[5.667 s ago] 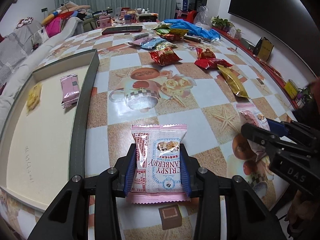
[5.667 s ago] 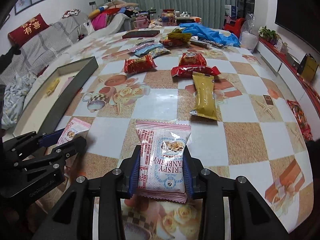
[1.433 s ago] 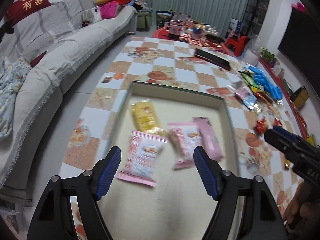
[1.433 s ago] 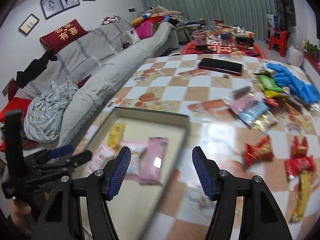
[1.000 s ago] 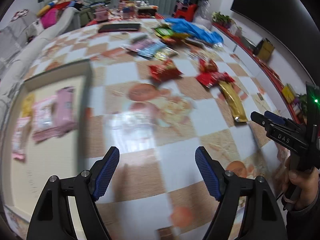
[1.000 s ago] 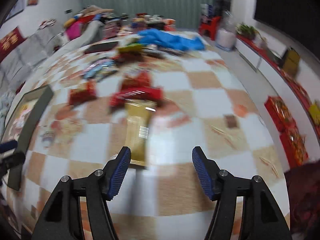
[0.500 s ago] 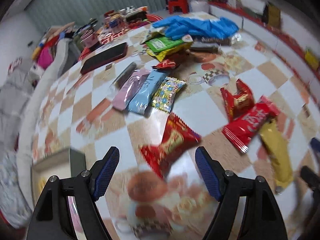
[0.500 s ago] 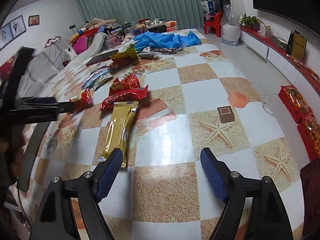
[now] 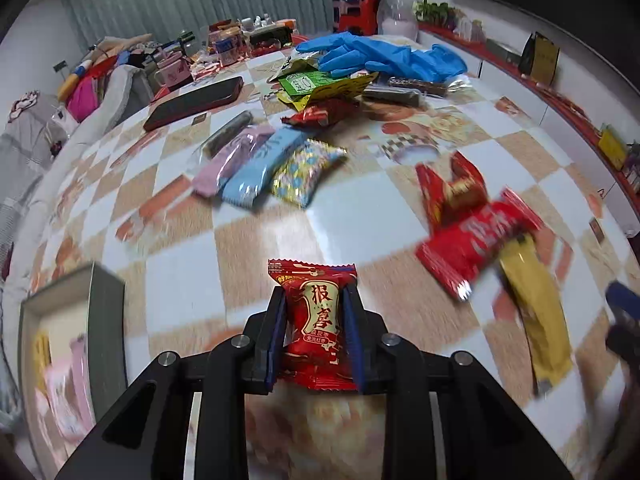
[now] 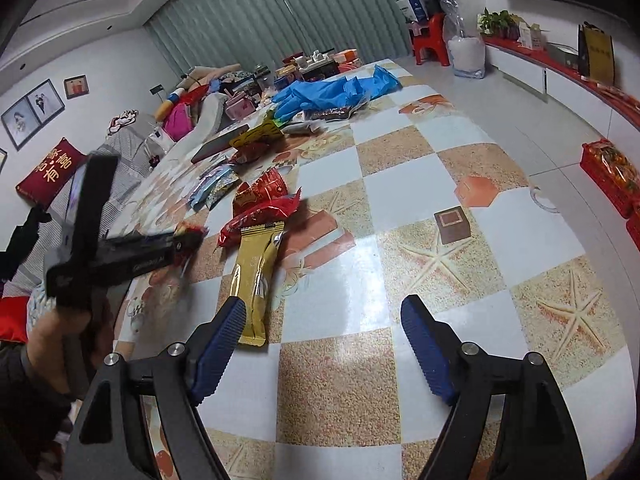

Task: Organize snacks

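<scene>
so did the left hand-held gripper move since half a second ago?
Yes. The left hand-held gripper closed in on the small red packet, which was ahead of the open jaws and now sits clamped between them on the table.

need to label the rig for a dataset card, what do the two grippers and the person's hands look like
Both are matte black handheld grippers with silver bolts and ribbed blue pads: left gripper, right gripper. The left one's side carries small pale lettering, too blurred to read. A dark sleeve covers the left wrist.
</scene>
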`<state>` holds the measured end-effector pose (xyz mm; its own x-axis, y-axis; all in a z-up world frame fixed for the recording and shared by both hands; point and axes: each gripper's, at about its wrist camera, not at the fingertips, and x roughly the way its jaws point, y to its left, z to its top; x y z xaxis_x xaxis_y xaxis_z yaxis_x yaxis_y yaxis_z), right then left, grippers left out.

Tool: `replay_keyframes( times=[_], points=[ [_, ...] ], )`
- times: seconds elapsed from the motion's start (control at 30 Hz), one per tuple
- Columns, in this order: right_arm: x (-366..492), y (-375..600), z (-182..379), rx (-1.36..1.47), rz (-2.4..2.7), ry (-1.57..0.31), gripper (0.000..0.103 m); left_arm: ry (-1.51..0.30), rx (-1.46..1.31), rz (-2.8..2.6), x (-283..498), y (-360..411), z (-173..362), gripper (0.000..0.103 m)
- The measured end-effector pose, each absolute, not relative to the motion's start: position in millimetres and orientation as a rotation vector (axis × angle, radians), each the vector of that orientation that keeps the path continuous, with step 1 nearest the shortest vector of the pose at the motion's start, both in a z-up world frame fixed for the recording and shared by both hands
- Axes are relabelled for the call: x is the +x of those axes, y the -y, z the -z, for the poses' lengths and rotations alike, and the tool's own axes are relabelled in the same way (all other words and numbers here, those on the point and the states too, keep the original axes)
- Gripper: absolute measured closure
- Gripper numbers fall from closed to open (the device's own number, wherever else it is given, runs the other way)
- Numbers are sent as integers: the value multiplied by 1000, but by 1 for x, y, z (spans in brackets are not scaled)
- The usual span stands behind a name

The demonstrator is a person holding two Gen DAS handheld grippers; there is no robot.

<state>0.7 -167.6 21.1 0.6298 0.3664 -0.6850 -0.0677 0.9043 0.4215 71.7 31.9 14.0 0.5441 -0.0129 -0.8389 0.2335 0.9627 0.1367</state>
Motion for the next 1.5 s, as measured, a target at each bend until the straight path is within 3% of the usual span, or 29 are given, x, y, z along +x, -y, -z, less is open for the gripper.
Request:
replay_keyframes(
  times=[0.2,0.27,0.3,0.33,0.5,0.6,0.67,0.7,0.73,1.07,1.5],
  points=[
    [1,161,-22,322,-232,-870,22,-941,120,159,4,-61,-14,73],
    [1,159,-23,297,-204,-878,28,-921,115,153,-12,-68,-13,73],
    [2,158,-22,290,-198,-887,38,-923,103,148,-16,-72,-14,73],
    [4,155,-23,287,-202,-896,39,-926,89,142,-16,-75,-13,73],
    [24,122,-25,275,-280,-978,39,-919,40,118,-16,-82,-13,74],
    [40,87,-24,131,-237,-991,39,-917,48,112,-18,-81,-13,74],
    [45,62,-21,-27,-197,-990,52,-916,49,97,-18,-83,-13,74],
    [44,50,-21,-99,-187,-970,74,-916,44,85,-18,-85,-13,74],
    [43,43,-22,-108,-203,-974,79,-916,35,65,-18,-88,-13,74],
    [-16,19,-21,-57,-227,-948,79,-918,-46,59,-29,-111,-14,74],
    [-20,13,-20,-100,-222,-922,79,-918,-35,60,-30,-109,-14,74]
  ],
)
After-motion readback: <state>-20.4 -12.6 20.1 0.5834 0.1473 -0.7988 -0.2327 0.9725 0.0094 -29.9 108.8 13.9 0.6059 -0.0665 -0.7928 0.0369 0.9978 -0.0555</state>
